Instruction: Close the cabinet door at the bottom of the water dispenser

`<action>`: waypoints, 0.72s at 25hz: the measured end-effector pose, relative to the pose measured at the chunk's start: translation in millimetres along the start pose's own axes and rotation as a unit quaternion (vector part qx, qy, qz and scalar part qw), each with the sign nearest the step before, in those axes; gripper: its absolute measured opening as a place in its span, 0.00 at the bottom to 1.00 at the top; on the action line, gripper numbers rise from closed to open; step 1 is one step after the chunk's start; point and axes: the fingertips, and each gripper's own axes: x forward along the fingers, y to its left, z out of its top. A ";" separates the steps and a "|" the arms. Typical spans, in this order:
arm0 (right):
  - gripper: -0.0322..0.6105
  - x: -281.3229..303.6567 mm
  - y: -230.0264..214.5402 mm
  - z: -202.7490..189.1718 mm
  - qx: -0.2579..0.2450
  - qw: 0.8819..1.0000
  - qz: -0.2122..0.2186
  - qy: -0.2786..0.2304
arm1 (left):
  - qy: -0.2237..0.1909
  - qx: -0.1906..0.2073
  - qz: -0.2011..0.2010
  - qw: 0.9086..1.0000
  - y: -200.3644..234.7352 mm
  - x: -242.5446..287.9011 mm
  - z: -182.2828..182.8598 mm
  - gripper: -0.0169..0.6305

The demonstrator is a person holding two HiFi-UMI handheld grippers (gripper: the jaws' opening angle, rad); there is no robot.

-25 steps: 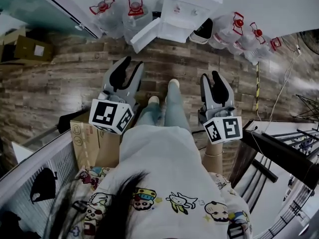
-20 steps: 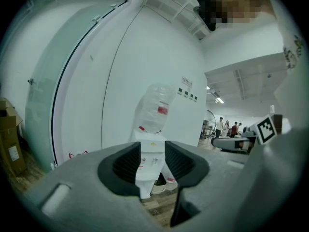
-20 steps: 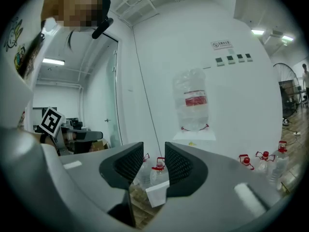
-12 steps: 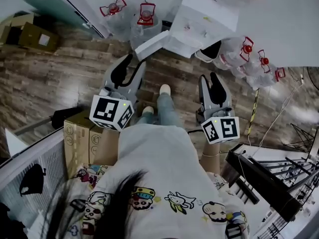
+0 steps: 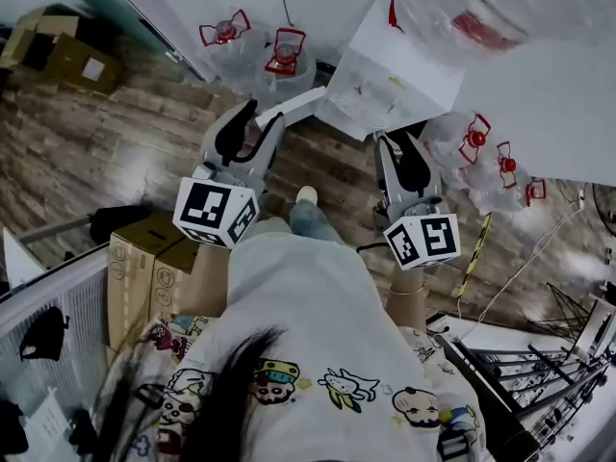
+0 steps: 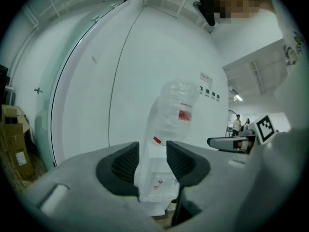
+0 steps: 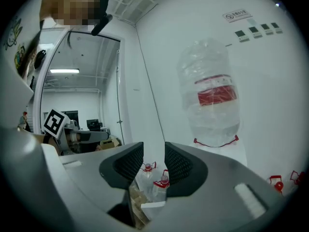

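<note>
The white water dispenser (image 5: 404,80) stands against the wall with a clear bottle (image 5: 481,17) on top. Its bottom cabinet door (image 5: 294,104) stands open, swung out to the left. My left gripper (image 5: 245,128) hovers just before the door's free edge, its jaws opening with nothing between them. My right gripper (image 5: 404,162) is open and empty below the dispenser's front. In the left gripper view the dispenser (image 6: 161,180) shows between the jaws of the left gripper (image 6: 152,163). The right gripper (image 7: 153,166) frames spare bottles (image 7: 154,178) and a white strip, likely the door's edge (image 7: 152,205).
Spare water bottles with red caps stand left (image 5: 284,56) and right (image 5: 481,152) of the dispenser. Cardboard boxes (image 5: 144,277) sit at my left, more boxes (image 5: 67,56) by the glass wall. A yellow cable (image 5: 472,258) and a metal rack (image 5: 539,383) lie to the right.
Both grippers have moved forward toward the dispenser, which now looms larger and closer. The left gripper has come up to the open door's edge.
</note>
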 end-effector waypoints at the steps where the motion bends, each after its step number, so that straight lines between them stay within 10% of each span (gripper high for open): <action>1: 0.25 5.1 -4.6 1.2 -0.001 1.000 0.007 0.002 | 0.000 0.000 0.005 1.000 0.9 5.3 0.1 0.29; 18: 0.25 59.3 -18.2 -20.4 0.025 0.998 0.038 0.044 | 0.055 -0.008 0.027 0.998 37.3 44.6 -35.4 0.29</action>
